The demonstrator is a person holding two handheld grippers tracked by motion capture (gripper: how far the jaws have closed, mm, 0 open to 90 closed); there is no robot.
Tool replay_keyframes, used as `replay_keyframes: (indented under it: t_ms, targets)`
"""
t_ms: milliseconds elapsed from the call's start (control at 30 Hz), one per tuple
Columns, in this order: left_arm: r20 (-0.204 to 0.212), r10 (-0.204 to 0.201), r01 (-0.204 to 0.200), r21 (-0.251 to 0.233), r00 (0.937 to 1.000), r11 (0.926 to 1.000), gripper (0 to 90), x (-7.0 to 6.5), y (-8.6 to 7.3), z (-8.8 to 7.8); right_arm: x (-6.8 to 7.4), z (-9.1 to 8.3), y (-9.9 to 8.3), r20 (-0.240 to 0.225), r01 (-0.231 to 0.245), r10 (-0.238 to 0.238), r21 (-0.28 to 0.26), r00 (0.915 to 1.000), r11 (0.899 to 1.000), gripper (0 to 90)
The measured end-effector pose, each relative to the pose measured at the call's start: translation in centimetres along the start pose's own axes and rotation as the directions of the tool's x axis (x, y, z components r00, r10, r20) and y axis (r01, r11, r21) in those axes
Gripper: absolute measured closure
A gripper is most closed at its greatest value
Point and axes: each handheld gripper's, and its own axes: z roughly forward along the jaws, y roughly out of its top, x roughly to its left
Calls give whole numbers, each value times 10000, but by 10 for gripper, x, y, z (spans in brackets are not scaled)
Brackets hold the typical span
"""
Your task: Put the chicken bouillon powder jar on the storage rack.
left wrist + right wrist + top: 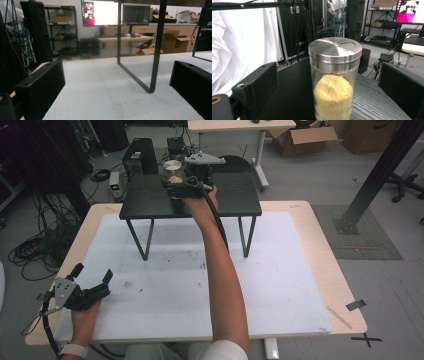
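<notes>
A clear glass jar (pixel 333 82) with a brushed metal lid, about half full of yellow grains, stands upright on a small black raised table (pixel 145 200). In the high view the jar (pixel 173 170) sits near that table's far edge. My right gripper (pixel 174 186) reaches over the black table, and its jaws stand on either side of the jar. In the right gripper view a gap shows between each jaw and the glass, so my right gripper (pixel 329 75) is open. My left gripper (pixel 93 272) rests open near the front left corner of the white mat, with nothing in it.
The black table stands on thin metal legs (pixel 155 50) at the back of a white mat (pixel 165 285) on a wooden table. Cables and black equipment cases crowd the floor to the left. Cardboard boxes (pixel 300 137) and a desk lie beyond.
</notes>
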Motion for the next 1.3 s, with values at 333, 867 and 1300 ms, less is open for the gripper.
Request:
replay_keyframes:
  t_ms: [333, 867, 1300]
  targets:
    - [-1, 4, -4, -24, 10000, 10000, 5, 0, 0, 0, 5, -19, -3, -180, 99, -103, -199, 9998, 9998, 28]
    - [-7, 31, -31, -16, 10000, 10000, 5, 0, 0, 0, 12, -55, -12, -255, 263, -280, -635, 9993, 9976, 9]
    - [-11, 42, -42, 2, 10000, 10000, 6, -1, 0, 0, 18, -83, -27, -440, 544, -579, -785, 9974, 9954, 2]
